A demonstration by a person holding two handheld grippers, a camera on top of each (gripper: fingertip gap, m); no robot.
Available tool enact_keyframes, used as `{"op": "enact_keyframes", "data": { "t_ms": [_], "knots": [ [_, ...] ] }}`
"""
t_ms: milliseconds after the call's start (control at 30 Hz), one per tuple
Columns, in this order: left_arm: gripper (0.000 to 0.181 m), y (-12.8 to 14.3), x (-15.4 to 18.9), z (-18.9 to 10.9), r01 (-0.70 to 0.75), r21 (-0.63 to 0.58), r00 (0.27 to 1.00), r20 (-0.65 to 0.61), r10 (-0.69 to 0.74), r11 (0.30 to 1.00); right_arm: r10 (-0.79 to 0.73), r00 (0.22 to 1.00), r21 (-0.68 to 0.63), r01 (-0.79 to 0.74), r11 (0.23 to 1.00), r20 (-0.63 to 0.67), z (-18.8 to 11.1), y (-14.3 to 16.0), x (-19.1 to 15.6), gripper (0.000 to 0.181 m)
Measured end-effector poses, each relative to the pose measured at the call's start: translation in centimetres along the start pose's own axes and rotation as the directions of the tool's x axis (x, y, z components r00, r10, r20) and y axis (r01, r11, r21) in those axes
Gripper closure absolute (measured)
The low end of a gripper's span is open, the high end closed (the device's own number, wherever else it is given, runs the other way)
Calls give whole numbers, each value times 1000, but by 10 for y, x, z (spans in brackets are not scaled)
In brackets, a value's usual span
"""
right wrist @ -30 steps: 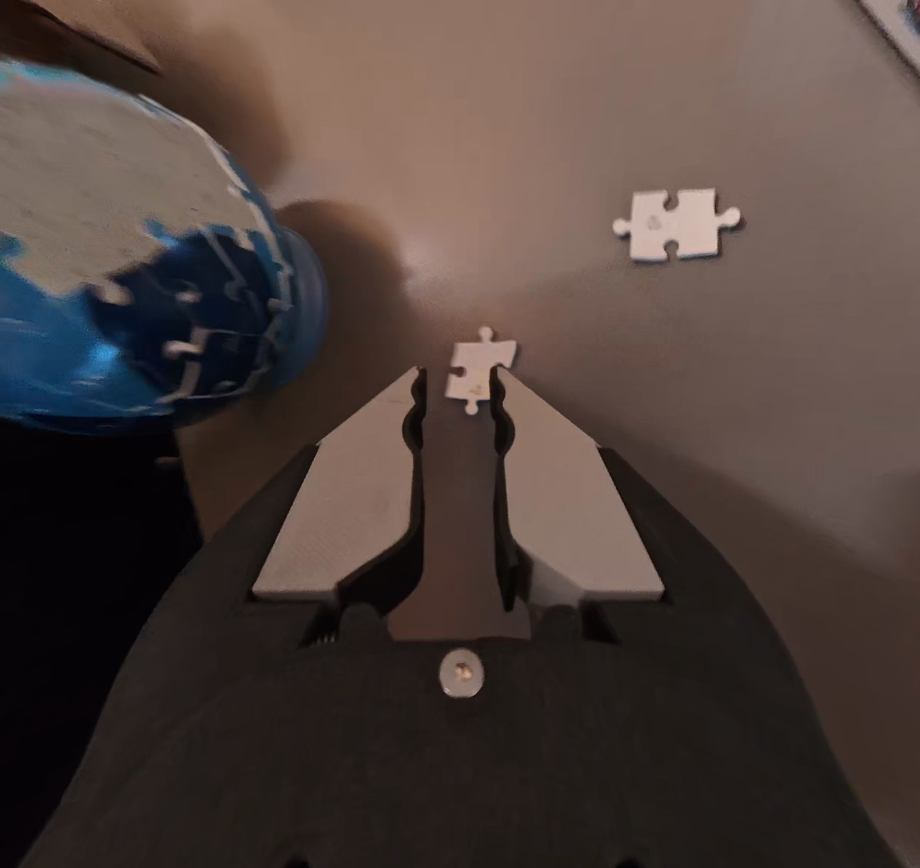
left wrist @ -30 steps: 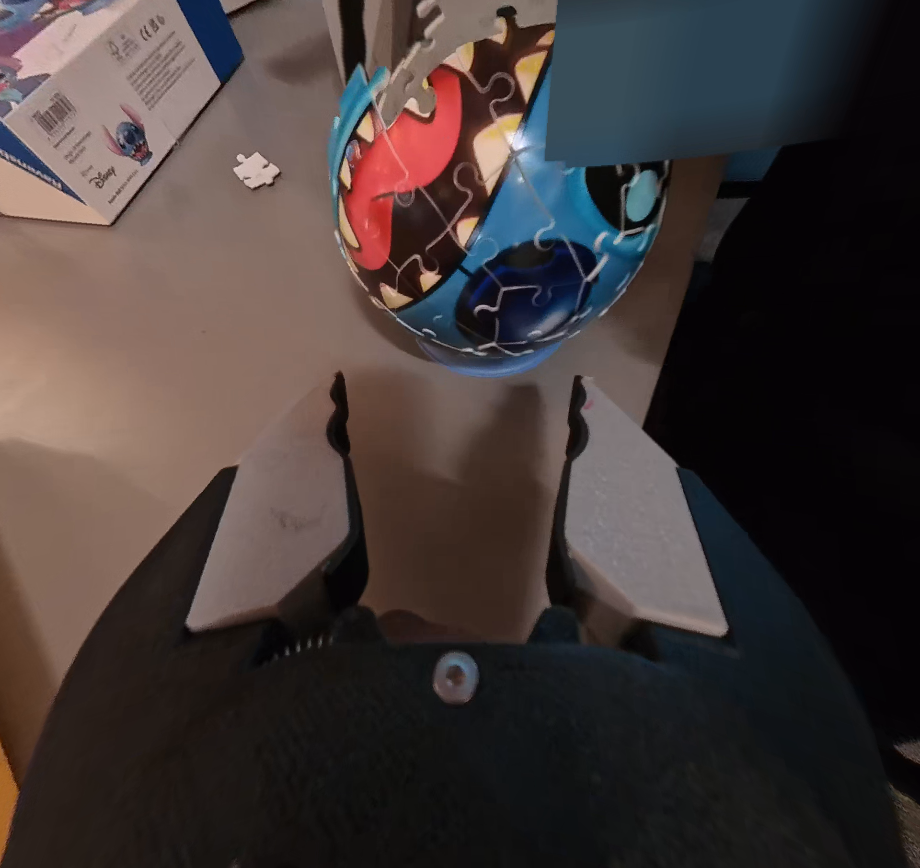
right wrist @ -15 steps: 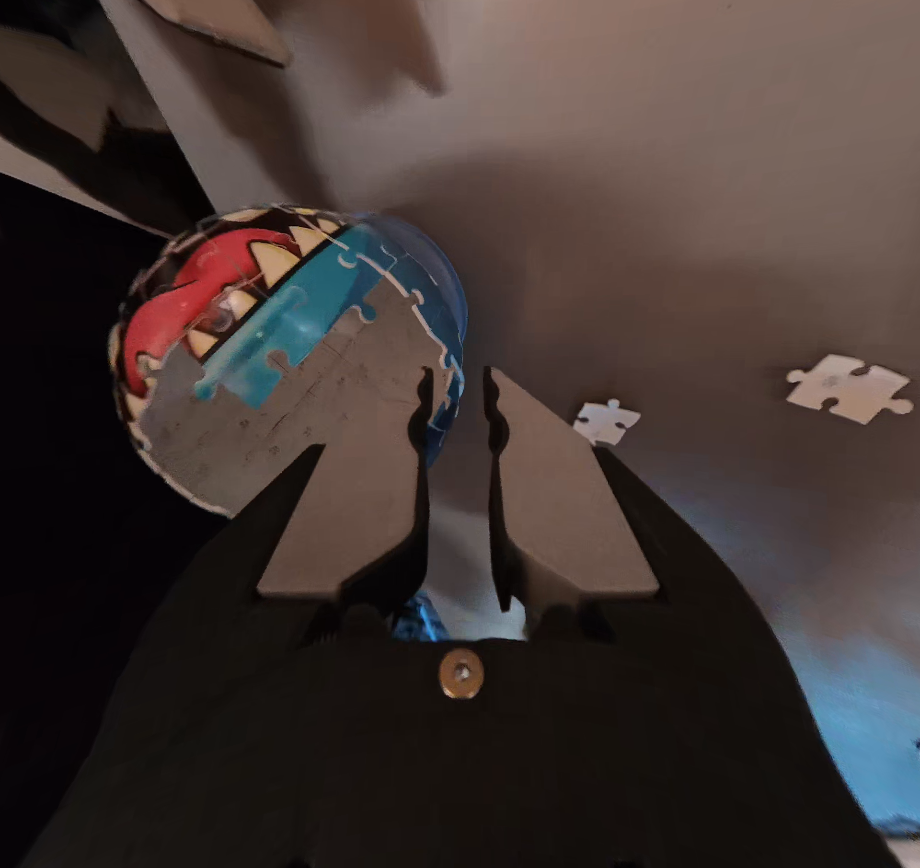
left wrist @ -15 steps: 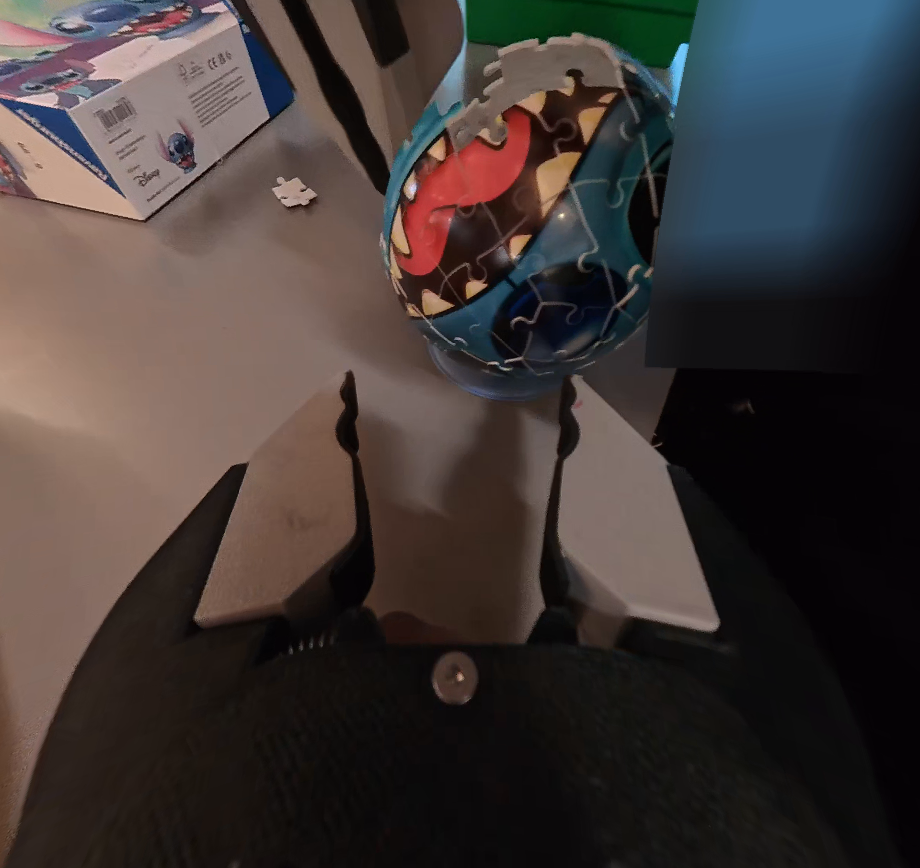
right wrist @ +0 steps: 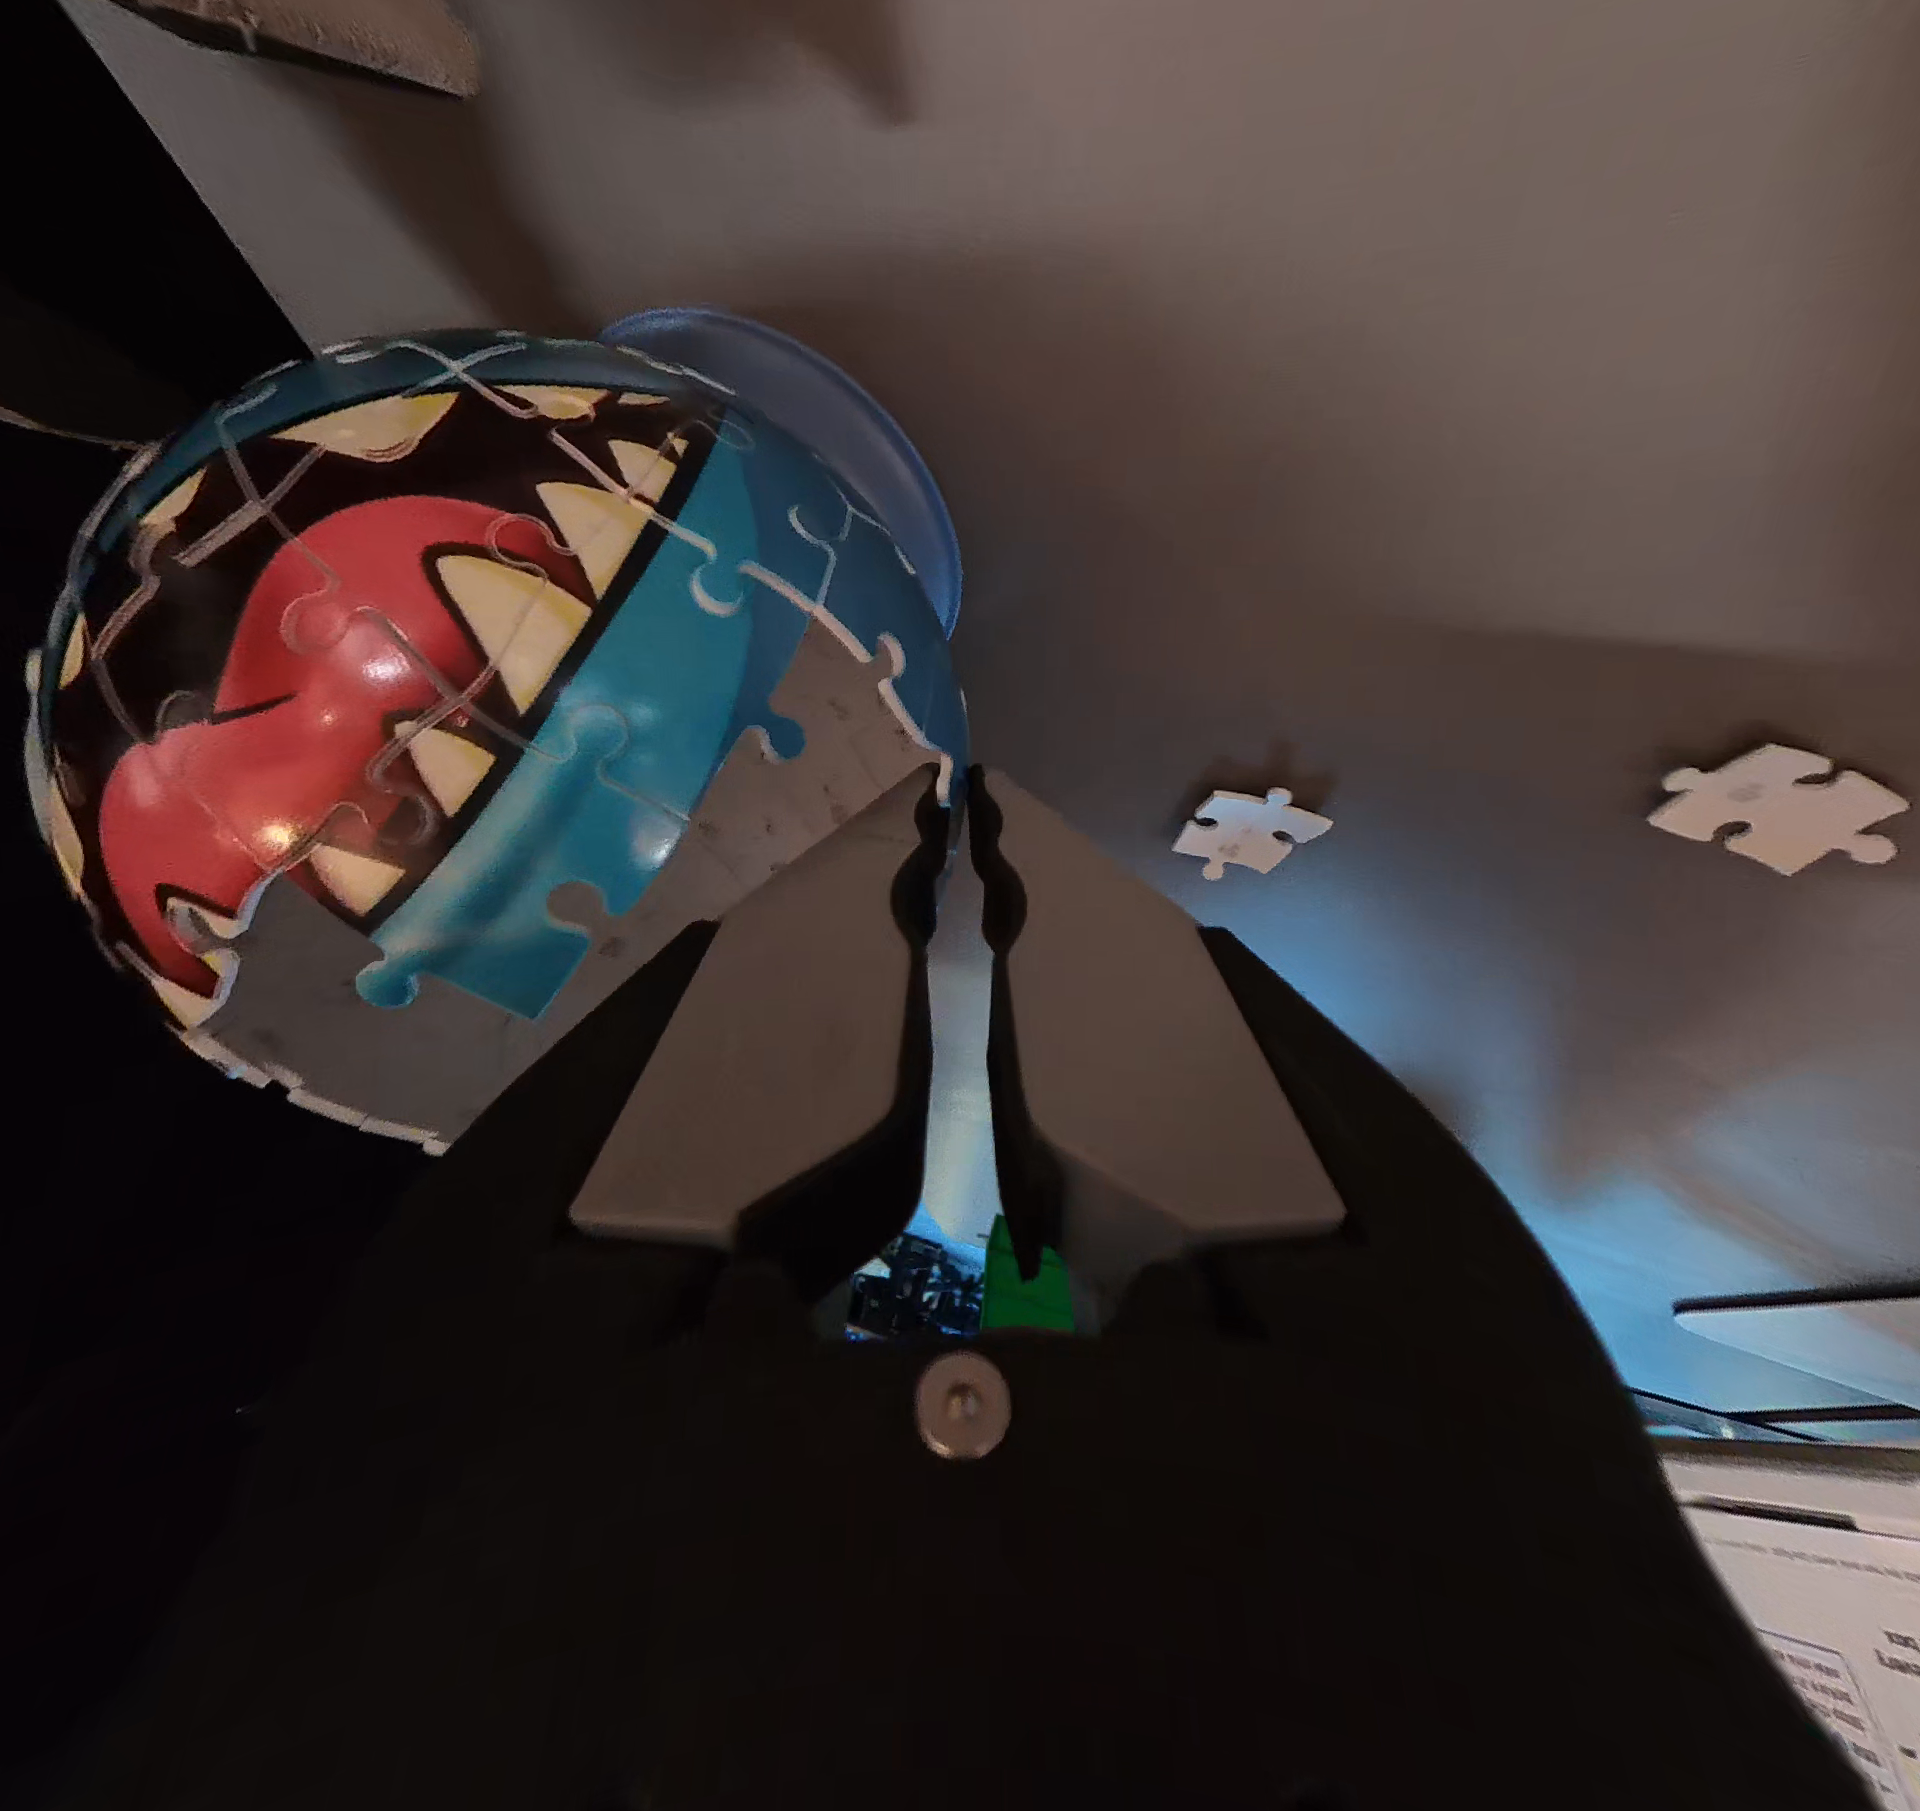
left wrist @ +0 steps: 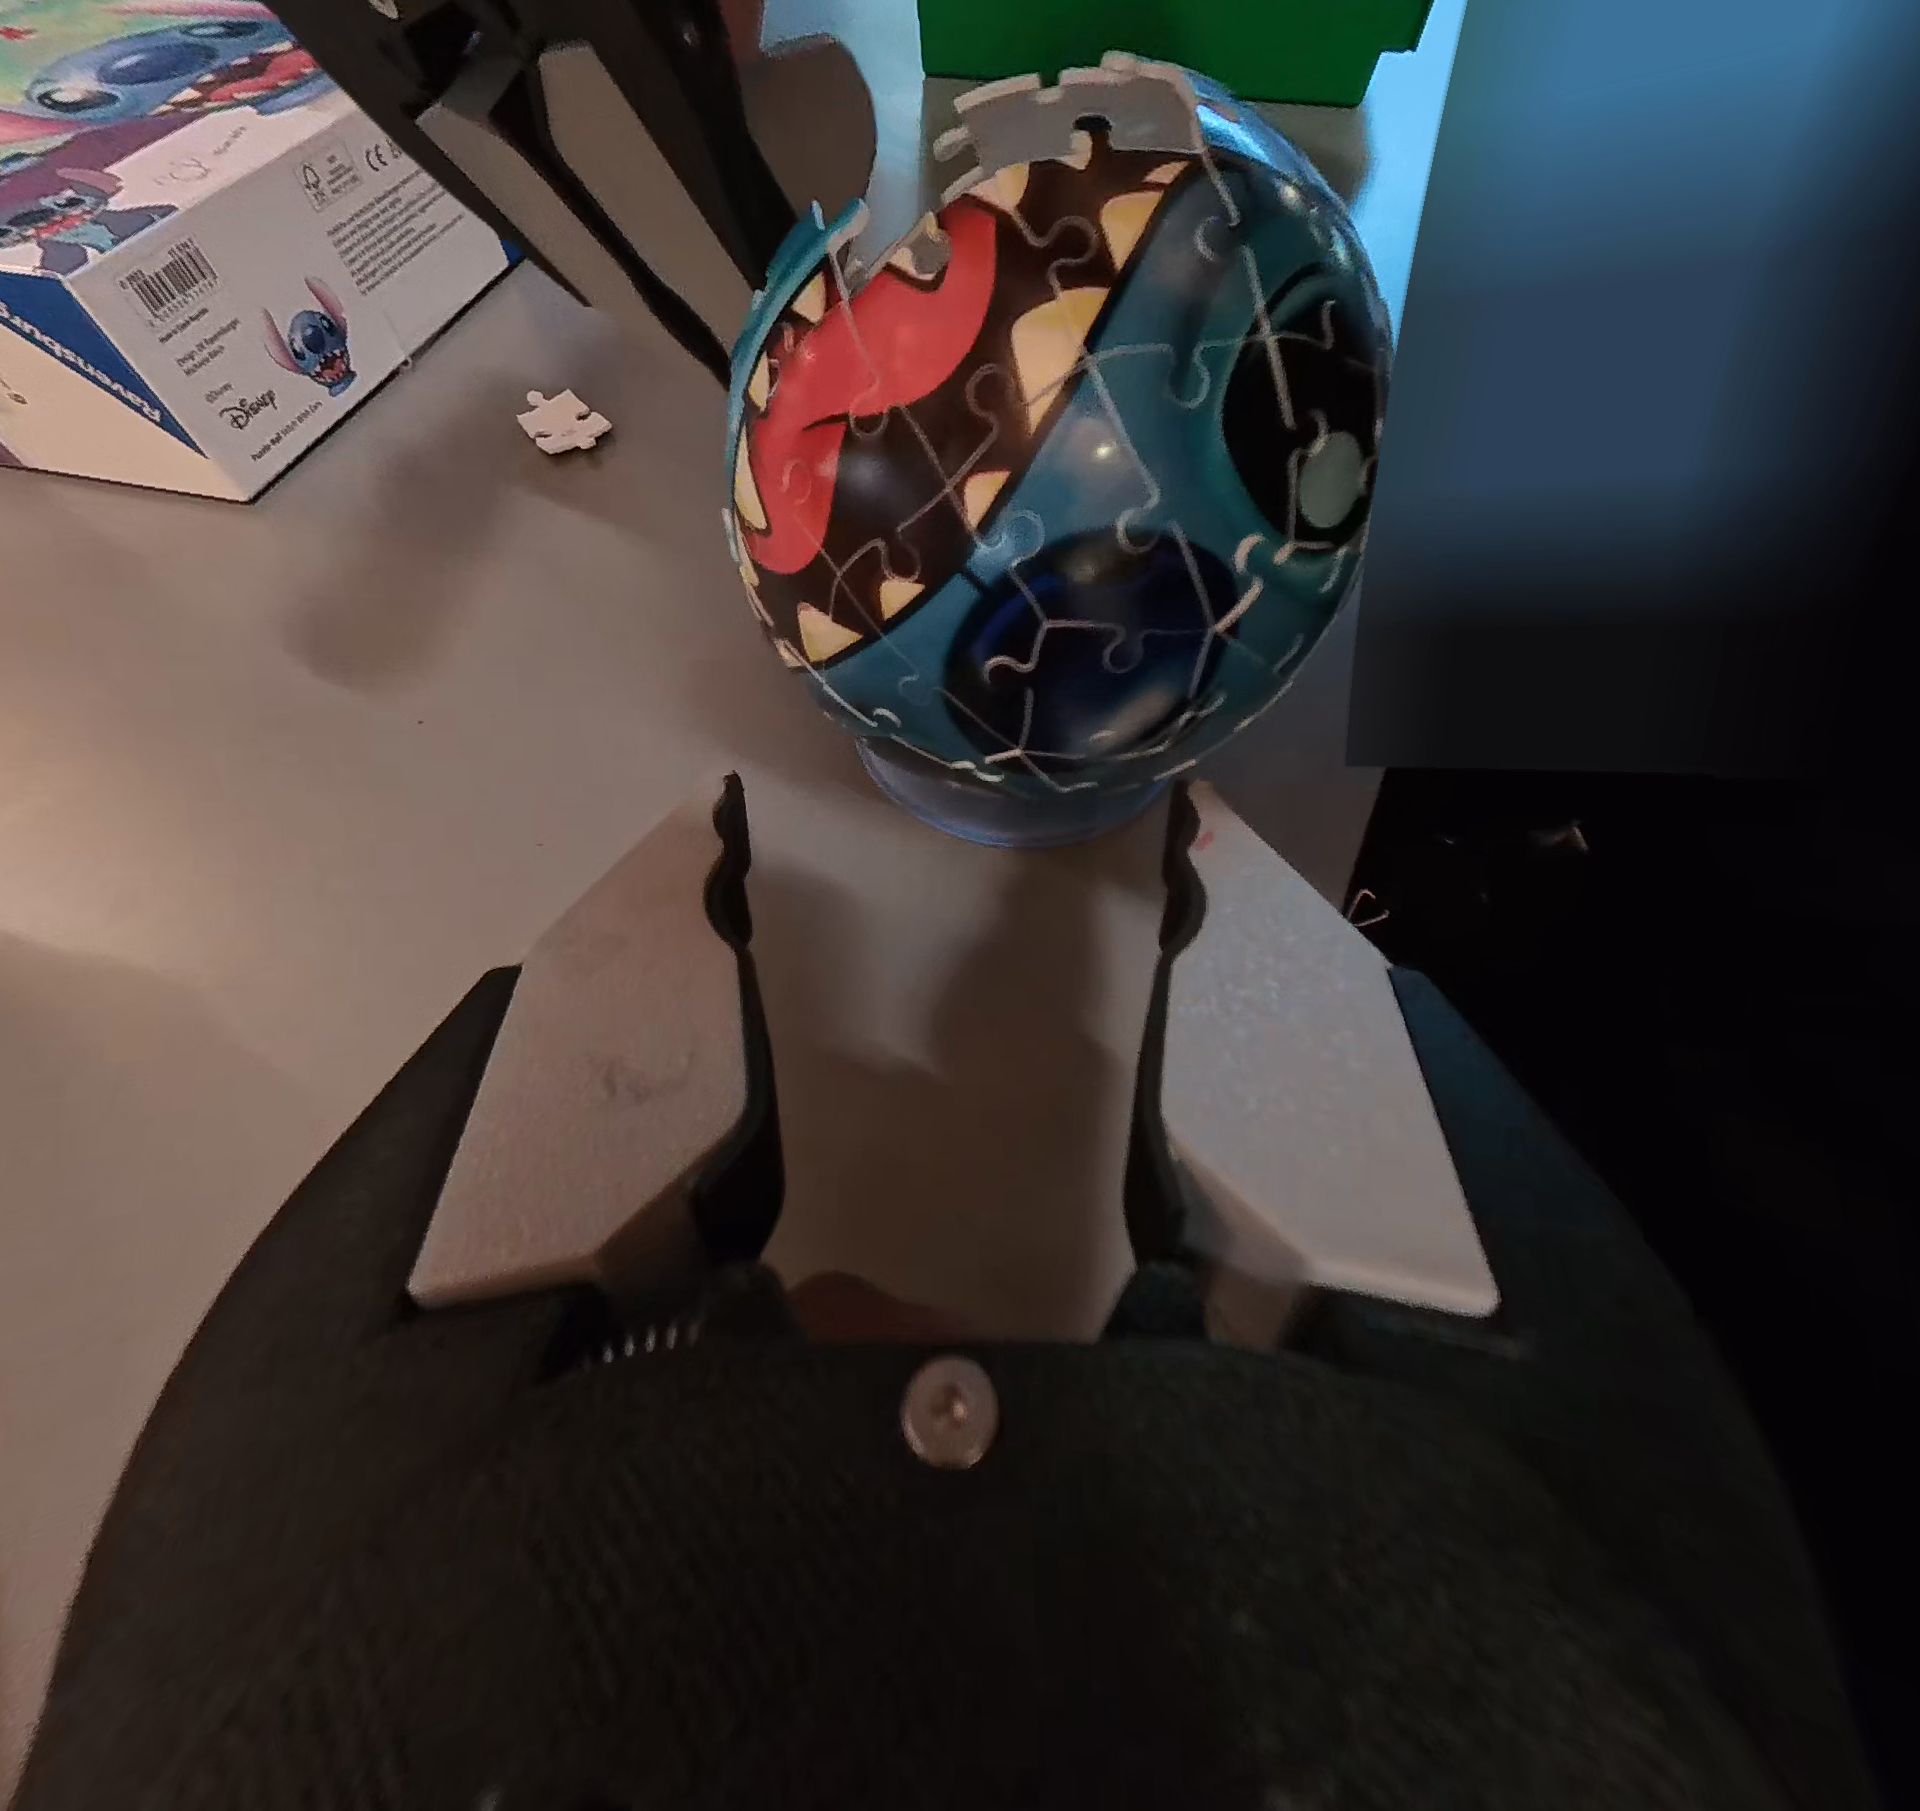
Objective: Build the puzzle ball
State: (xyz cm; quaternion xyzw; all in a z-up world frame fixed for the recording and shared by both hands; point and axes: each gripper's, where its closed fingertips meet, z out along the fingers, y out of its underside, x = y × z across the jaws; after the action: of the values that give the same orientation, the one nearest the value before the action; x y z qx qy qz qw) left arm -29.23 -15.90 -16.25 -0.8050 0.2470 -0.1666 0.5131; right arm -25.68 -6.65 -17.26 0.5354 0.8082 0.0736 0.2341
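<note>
Puzzle ball (left wrist: 1049,431) sits on its blue ring stand (left wrist: 1013,811) on the grey worktop (left wrist: 312,722), shell open at the top. It likely handles light, hollow, glossy-slick and fragile at the seams, so cup the finished lower half, not the jagged rim. Left tool (left wrist: 951,826) is spread wide and empty just short of the stand. Right tool (right wrist: 954,793) is pinched nearly closed at the ball's open edge; cannot tell if it holds a piece. Two loose pieces (right wrist: 1252,831) lie well apart on the worktop.

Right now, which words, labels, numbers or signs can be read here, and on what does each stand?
I do not copy writing; these bear it.
Box: print, logos and a barcode on its white side.
Ball: faint marks on grey piece backs, too small.
Single piece, joined pair: faint marks, too small.
White surface, lower right: blurred print.
</note>
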Motion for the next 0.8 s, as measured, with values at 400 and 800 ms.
{"op": "enact_keyframes", "data": {
  "t_ms": [400, 800],
  "knots": [
    [103, -5, 11, 8, -6, 7, 1000, -27, 6, 1000, -5, 1000, 22, 5, 1000, 14, 0, -2, 2, 172],
    [94, 3, 3, 6, -78, -42, 997, -4, 78, 996, -118, 990, 845, 128, 519, -78, -88, 31, -11, 128]
  ]
}}
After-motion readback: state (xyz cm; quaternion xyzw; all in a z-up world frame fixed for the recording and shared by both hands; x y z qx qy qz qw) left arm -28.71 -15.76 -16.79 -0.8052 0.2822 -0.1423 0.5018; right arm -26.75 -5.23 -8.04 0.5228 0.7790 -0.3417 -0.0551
